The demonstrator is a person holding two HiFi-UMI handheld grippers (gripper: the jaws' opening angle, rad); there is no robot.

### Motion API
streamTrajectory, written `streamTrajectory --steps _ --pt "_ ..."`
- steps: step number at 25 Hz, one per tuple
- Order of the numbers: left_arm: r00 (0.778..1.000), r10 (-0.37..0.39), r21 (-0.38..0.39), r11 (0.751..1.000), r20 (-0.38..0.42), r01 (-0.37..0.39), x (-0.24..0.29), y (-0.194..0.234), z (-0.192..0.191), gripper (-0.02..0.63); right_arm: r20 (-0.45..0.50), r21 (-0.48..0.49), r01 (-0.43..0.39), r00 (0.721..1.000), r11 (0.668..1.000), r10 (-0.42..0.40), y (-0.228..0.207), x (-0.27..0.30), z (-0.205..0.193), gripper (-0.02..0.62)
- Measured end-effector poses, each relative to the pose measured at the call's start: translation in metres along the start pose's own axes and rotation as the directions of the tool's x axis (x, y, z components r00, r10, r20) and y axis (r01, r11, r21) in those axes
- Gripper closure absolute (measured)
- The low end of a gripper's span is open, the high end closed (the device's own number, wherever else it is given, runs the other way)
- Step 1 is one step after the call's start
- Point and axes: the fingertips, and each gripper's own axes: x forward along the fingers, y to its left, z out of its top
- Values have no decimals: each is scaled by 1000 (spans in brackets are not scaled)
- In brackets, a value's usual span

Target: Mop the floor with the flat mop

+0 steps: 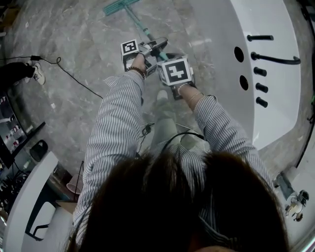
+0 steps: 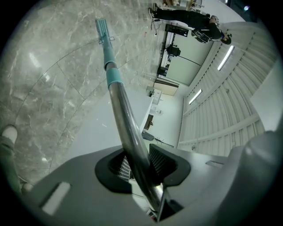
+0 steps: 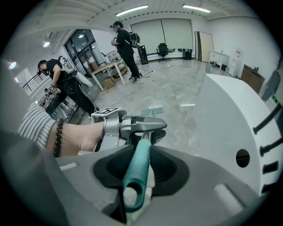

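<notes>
**Flat mop held two-handed, head view with both gripper views.** The left gripper (image 2: 140, 164) is clamped on the metal pole (image 2: 120, 100) of the flat mop. Its jaws press the tube from both sides. The right gripper (image 3: 140, 171) is just behind it, toward the person, and pinches the teal grip (image 3: 136, 164) at the pole's upper end. From the grippers the pole slants away toward 11 o'clock. It ends at the teal mop head (image 1: 118, 6), which lies flat on the grey marble floor (image 1: 74, 44) near the top edge of the head view. A white curved fixture (image 1: 275, 88) with dark holes and pegs is at 3 o'clock. A black cable (image 1: 69, 74) trails over the floor at 9 o'clock. In the right gripper view, two people (image 3: 125, 44) stand by tables, well apart from the mop.
</notes>
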Motion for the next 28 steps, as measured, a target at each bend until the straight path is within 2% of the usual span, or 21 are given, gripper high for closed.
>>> streamTrajectory --steps 6,14,21,28 --pt "1000 -10 -6 1000 15 10 -9 12 -20 493 -3 1 -2 1000 1000 2 5 -7 -24 480" --pt "1000 1 -3 1000 18 -1 -16 49 -94 494 -13 8 2 1000 1000 -2 0 -39 -101 482" --pt "1000 11 8 1000 13 -11 -24 95 -197 494 -2 25 -11 1000 1000 11 -6 -85 -203 482" --pt "999 -27 15 1000 41 27 -29 159 -326 494 2 -17 -15 1000 1000 15 -22 -142 -332 482"
